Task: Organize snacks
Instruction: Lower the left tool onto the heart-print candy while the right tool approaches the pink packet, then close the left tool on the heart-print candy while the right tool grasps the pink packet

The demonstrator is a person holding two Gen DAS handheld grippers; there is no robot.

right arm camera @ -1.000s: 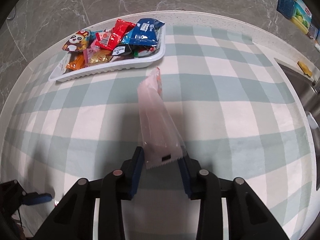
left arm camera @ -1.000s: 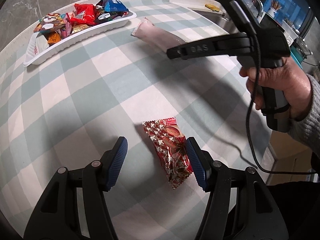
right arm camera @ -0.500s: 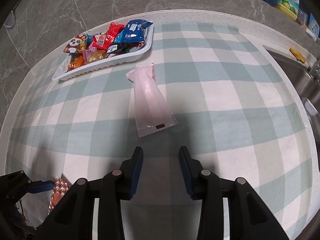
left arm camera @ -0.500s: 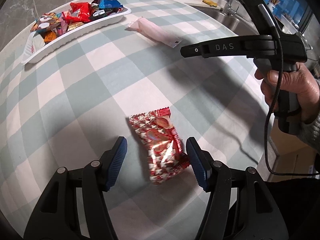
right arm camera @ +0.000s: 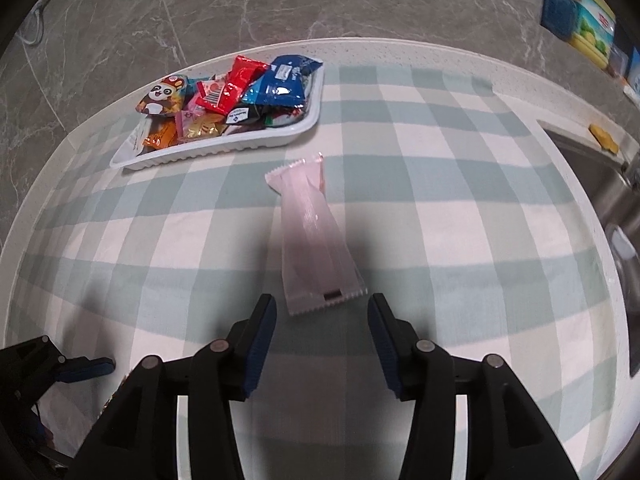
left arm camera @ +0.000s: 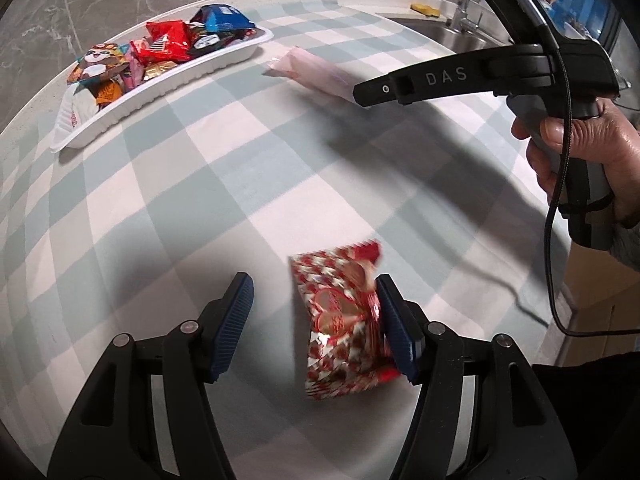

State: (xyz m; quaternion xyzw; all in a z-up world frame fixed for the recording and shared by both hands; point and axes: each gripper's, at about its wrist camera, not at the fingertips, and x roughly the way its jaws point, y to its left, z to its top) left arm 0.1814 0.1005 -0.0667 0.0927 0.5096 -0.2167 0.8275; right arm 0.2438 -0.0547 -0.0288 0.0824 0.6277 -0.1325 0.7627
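My left gripper [left arm camera: 314, 322] is open, with a red-and-silver snack packet [left arm camera: 342, 320] lying between its fingers, against the right finger [left arm camera: 394, 320]. My right gripper [right arm camera: 320, 340] is open and empty, just short of the near end of a long pink packet [right arm camera: 310, 236] lying on the checked cloth. The pink packet also shows in the left wrist view [left arm camera: 316, 70], partly behind the right gripper's body. A white tray [right arm camera: 224, 146] full of several coloured snacks sits at the far left of the table; it also shows in the left wrist view [left arm camera: 160, 88].
The checked tablecloth [right arm camera: 460, 216] covers a round-edged counter against a grey marble wall. A sink [right arm camera: 600, 184] lies at the right edge. The right gripper's cable [left arm camera: 554, 240] hangs over the table's right side. Blue and green boxes [right arm camera: 580, 20] stand at the far right.
The right gripper pulled back off the pink packet, opened wider, and has come close to its near end again. The left gripper shifted around the red packet, which now lies against its right finger.
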